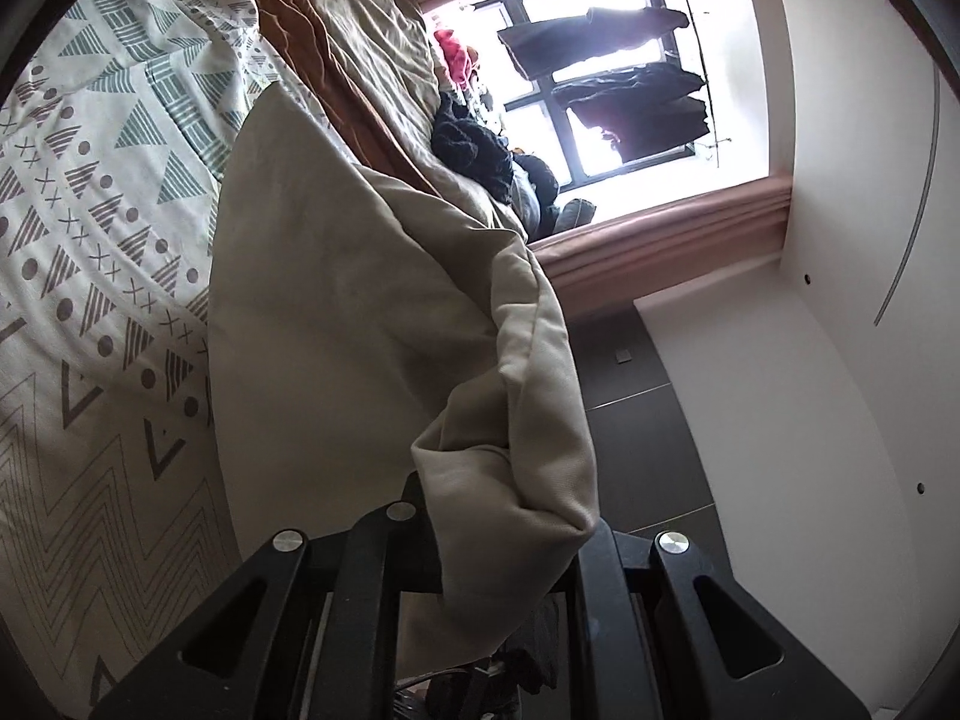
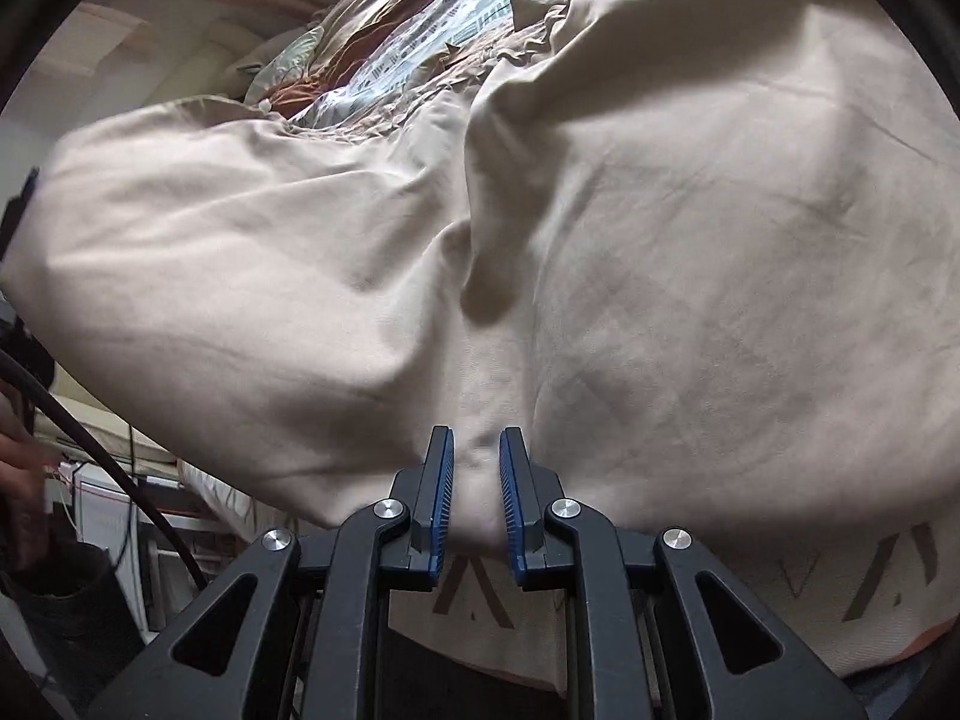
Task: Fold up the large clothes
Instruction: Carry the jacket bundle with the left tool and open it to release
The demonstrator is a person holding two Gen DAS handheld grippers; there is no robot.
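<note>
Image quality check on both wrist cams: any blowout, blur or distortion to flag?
Left wrist view: window blown out white, the hanging clothes silhouetted, strong fisheye bending, dark corner vignette. Right wrist view: soft even light, no glare; beige cloth slightly smeared near the top, sharp around the tongs.

Patterned bedsheet (image 1: 108,192), rust-brown blanket (image 1: 312,42), bright window (image 1: 600,78) with dark hanging clothes (image 1: 636,102), pink curtain (image 1: 660,234)

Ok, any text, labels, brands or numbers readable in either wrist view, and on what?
None can be read in either view.
The patterned bedsheet carries only triangles, dots, crosses and chevrons, no letters.
The beige cloth and both grippers' black frames show no label or brand.
</note>
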